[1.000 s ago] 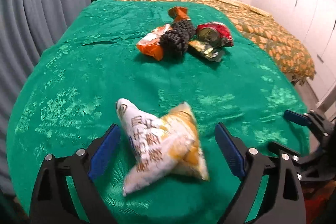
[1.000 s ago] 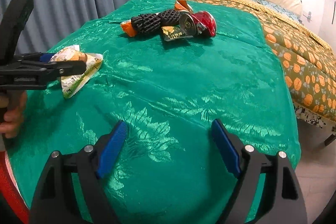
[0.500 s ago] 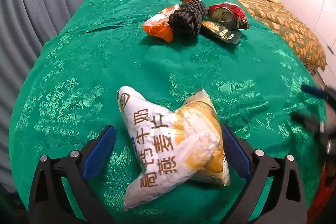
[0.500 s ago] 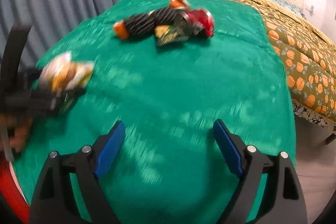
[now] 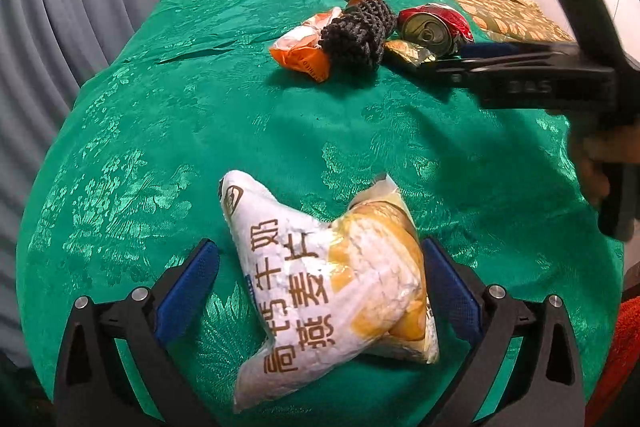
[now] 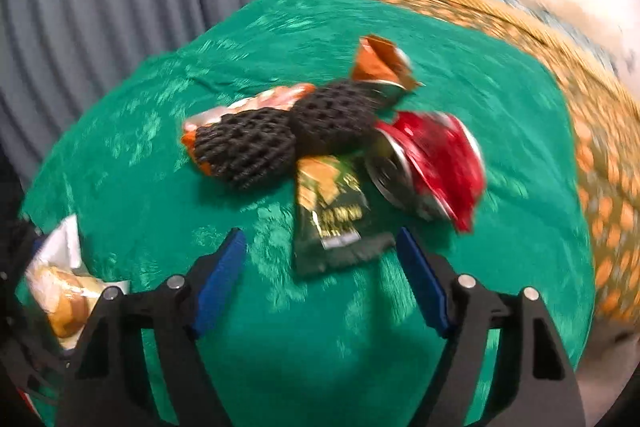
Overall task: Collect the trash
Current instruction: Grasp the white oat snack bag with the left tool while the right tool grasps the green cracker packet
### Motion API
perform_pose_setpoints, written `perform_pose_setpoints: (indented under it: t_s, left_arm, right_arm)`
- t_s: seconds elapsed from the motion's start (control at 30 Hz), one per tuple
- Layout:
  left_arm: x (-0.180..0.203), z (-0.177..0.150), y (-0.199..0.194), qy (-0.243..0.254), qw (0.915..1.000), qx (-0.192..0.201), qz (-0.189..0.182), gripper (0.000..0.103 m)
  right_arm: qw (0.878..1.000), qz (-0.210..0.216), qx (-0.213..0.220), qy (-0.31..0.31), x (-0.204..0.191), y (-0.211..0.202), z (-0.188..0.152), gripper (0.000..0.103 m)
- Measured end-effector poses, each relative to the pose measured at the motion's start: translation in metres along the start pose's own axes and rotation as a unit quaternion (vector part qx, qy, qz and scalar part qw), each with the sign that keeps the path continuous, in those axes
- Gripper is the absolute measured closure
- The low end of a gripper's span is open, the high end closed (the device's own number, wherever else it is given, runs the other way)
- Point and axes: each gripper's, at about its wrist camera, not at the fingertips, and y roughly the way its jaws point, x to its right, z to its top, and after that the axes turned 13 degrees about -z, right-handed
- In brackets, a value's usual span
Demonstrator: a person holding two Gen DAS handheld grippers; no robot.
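Snack bag (image 5: pixel 328 291) lies between left gripper's (image 5: pixel 320 291) spread fingers (image 5: pixel 188 283).

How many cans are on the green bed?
1: a crushed red can lying on the green bedspread at the right end of the trash pile. Others could hide underneath.

Only clearly readable text is on the crumpled white and yellow plastic snack bag (image 5: pixel 332 291): big brown Chinese characters, 高钙牛奶燕麦片. The dark green foil wrapper (image 6: pixel 334 215) has yellow lettering, too blurry to make out.
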Motion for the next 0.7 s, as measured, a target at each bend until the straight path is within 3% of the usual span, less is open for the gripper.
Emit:
perform_pose_setpoints:
  t_s: [0.13, 0.23, 0.37, 0.7]
  left_arm:
    - [0.000, 0.000, 0.000, 0.000, 1.0000, 0.000, -0.001, 0.005]
    - [0.000, 0.001, 0.001, 0.002, 1.0000, -0.001, -0.003, 0.005]
    - [0.000, 0.001, 0.001, 0.002, 1.0000, -0.001, -0.002, 0.004]
    - [0.000, 0.001, 0.002, 0.002, 1.0000, -0.001, -0.002, 0.005]
  right_arm:
    - [1.000, -0.012, -0.013, -0.009, 0.001, 0.019, 0.011, 0.028]
    - [1.000, 0.002, -0.023, -0.004, 0.005, 0.032, 0.015, 0.030]
    - [0.999, 0.022, -0.026, -0.004, -0.002, 0.033, 0.014, 0.055]
    - [0.999, 0.026, -0.034, 0.002, -0.012, -0.006, -0.030, 0.056]
